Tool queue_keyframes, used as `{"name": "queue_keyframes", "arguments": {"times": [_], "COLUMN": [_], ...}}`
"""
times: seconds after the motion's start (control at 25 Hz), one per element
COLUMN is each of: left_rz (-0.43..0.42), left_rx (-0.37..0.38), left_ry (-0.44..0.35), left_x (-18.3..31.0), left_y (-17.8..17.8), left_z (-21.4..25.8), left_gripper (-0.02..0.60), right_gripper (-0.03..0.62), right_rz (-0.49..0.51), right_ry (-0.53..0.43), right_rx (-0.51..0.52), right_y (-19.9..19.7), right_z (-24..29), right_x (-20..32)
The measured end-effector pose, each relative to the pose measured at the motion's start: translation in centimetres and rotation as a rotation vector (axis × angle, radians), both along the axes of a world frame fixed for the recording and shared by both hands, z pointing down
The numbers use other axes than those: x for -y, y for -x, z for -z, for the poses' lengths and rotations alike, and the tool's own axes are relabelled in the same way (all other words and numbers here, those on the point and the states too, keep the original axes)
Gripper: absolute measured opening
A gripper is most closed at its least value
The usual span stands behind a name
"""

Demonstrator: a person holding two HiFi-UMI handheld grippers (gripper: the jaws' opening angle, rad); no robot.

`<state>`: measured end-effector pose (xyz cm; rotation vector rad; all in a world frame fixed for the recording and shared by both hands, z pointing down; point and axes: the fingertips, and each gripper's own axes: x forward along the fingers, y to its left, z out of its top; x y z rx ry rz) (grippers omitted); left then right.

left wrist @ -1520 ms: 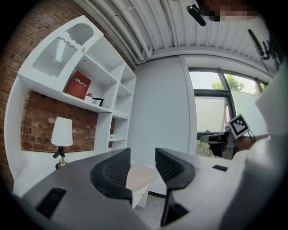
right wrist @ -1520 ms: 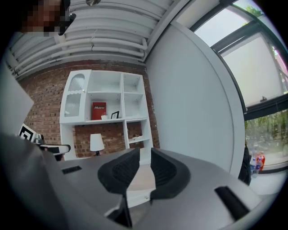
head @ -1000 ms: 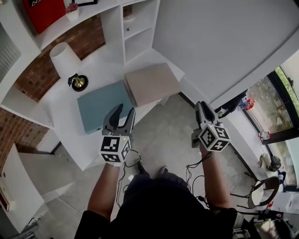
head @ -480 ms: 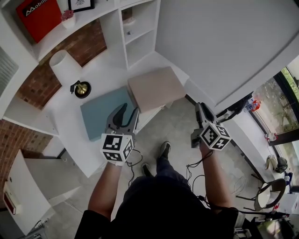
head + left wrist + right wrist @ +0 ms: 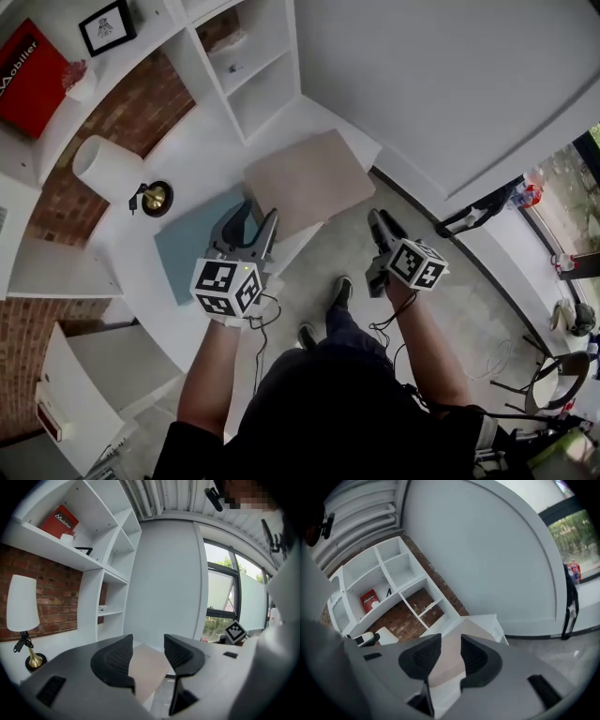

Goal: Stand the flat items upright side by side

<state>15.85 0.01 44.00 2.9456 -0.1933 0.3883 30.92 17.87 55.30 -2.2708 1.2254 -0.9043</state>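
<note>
The white table [image 5: 199, 161] stood against a brick wall, with a white shelf unit [image 5: 251, 73] rising from its back right corner. Both task items lay flat on it, neither one upright. The beige pad [image 5: 305, 178] occupied the table's right end and reached to the front edge. The blue pad [image 5: 186, 246] lay just beside it on the left, also along the front edge; whether their sides touched could not be determined. A lamp [image 5: 105, 169] with a white shade stood towards the back left of the table, well apart from both pads.

The left gripper [image 5: 258, 214] was held above the front edge of the table, over the blue pad's right side. Its jaws had just been opening and stood slightly apart, with nothing held; the beige pad showed beyond the gap.

The right gripper [image 5: 378, 221] was held off the table, above the floor near the table's front right corner. Its jaws had also just been opening, stood narrowly apart, and gripped nothing.

A red box [image 5: 28, 70] and a framed picture [image 5: 103, 26] sat on an upper shelf.
</note>
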Motion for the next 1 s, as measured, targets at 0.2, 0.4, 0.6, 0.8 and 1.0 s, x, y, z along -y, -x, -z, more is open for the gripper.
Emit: {"name": "queue_keyframes", "arguments": {"times": [0.2,0.4,0.6,0.8,1.0], "left_rz": [-0.025,-0.137,-0.318,-0.396,-0.477], "left_rx": [0.076,0.211,0.464,0.655,0.792], "left_ry": [-0.003,-0.023,-0.026,-0.083,-0.162], "left_x": [0.8,1.9,3.3,6.1,8.5], "left_y": [-5.6,-12.3,-17.6,-21.1,-22.9], "left_z": [-2.5,-6.1,-12.5,-17.2,-21.0], "left_gripper": [0.199,0.242,0.267,0.279,0.283], "right_gripper": [0.178,0.255,0.276,0.301,0.301], "right_rz": [-0.038,-0.026,0.014,0.026,0.007], "right_ry": [-0.040,-0.064,-0.062,-0.074,-0.063], "right_rx": [0.202,0.372,0.479,0.520,0.538], "right_y": [-4.1,-6.3,-7.2,-6.9,-6.3], "right_z": [-5.1,-10.2,-13.5,-14.5,-15.1], "right_x": [1.1,2.2,3.5,4.7,5.3]}}
